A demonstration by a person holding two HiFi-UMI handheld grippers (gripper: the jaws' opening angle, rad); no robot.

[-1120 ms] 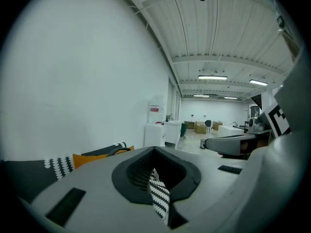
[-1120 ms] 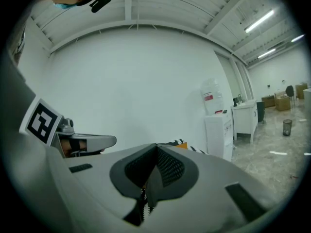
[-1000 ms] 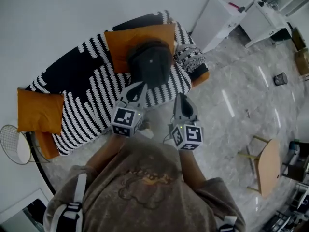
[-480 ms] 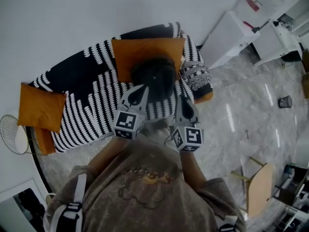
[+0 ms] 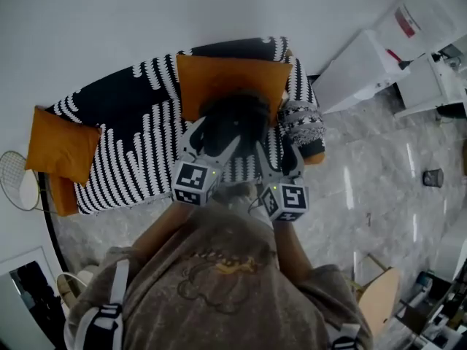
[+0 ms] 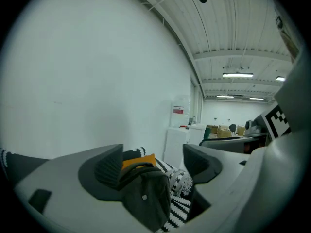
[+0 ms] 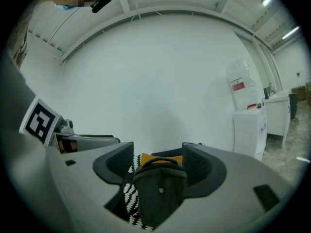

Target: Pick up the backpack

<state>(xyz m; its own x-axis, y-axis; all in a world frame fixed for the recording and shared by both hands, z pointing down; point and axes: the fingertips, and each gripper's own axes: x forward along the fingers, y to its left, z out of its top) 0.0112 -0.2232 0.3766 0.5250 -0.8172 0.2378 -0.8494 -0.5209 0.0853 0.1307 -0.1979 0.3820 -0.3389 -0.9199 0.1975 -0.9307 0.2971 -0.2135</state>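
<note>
A dark grey backpack (image 5: pixel 233 119) stands upright on the black-and-white striped sofa (image 5: pixel 139 144), leaning on an orange cushion (image 5: pixel 230 79). Both grippers are held out toward it and neither touches it. My left gripper (image 5: pixel 214 133) is open in front of the pack's left side; its jaws have just been opening, with nothing pressed between them. My right gripper (image 5: pixel 279 154), at the pack's right side, has likewise just been opening. The left gripper view shows the backpack (image 6: pixel 146 195) beyond the open gripper (image 6: pixel 153 166). The right gripper view frames the backpack (image 7: pixel 160 191) past the gripper (image 7: pixel 158 163).
A second orange cushion (image 5: pixel 62 148) lies at the sofa's left end and a patterned pillow (image 5: pixel 303 122) at its right end. A racket (image 5: pixel 18 181) leans at far left. White cabinets (image 5: pixel 357 71), a small bin (image 5: pixel 433 177) and a wooden stool (image 5: pixel 379 305) stand on the marble floor to the right.
Both grippers have moved closer to the sofa and the backpack. Their jaws, shut in the earlier frames, now stand spread apart.
</note>
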